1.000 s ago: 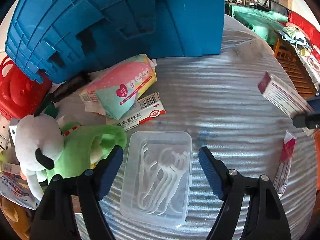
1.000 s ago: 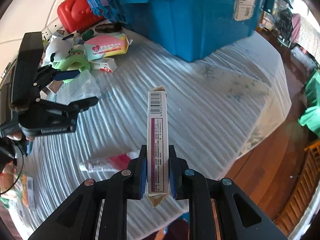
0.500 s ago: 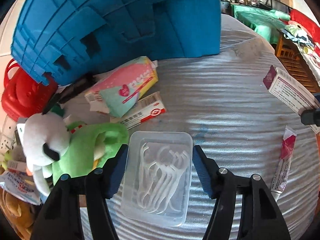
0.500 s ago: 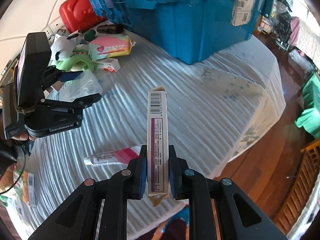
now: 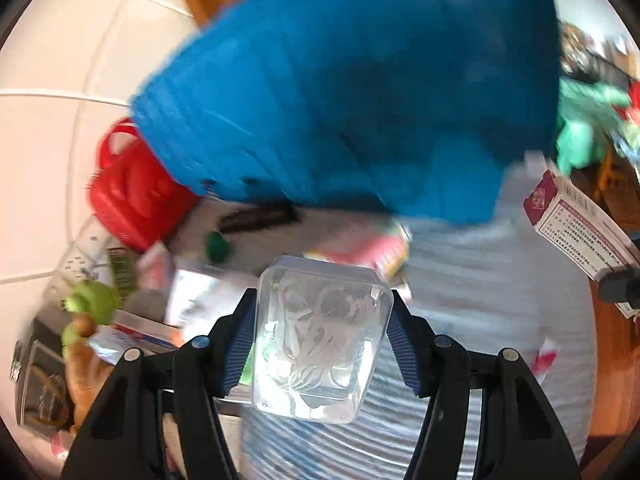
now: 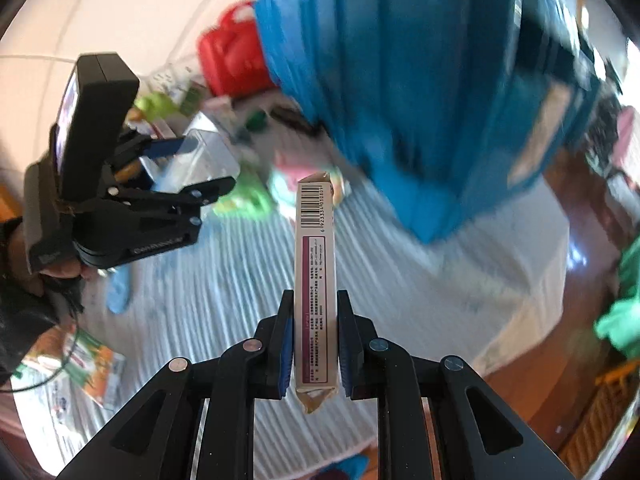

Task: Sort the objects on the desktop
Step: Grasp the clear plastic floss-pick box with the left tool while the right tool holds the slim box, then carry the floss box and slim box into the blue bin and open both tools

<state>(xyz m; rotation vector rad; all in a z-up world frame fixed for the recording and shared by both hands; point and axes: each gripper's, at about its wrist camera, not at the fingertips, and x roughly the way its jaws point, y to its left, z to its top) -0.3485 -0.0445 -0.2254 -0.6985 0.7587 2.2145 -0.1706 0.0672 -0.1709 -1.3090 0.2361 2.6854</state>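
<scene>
My left gripper point(image 5: 320, 332) is shut on a clear plastic box of white floss picks point(image 5: 322, 336) and holds it lifted off the table. It also shows in the right wrist view point(image 6: 188, 168) with the clear box point(image 6: 208, 152) between its fingers. My right gripper point(image 6: 314, 344) is shut on a tall white and maroon medicine box point(image 6: 315, 272), held upright above the table; this box also shows at the right of the left wrist view point(image 5: 576, 228). A big blue plastic crate point(image 5: 360, 92) stands at the back of the table.
The table point(image 5: 480, 320) has a grey ribbed cover. A red case point(image 5: 132, 196), green plush toy point(image 5: 90, 304), pink packet point(image 5: 360, 248), small boxes and a black item point(image 5: 256, 218) lie at the left below the crate. A tube point(image 5: 544, 360) lies at the right. Wooden floor point(image 6: 560, 360) lies beyond.
My left gripper has closed on the floss pick box and lifted it off the table, tilting upward. The right gripper still holds the medicine box and has swung its view up.
</scene>
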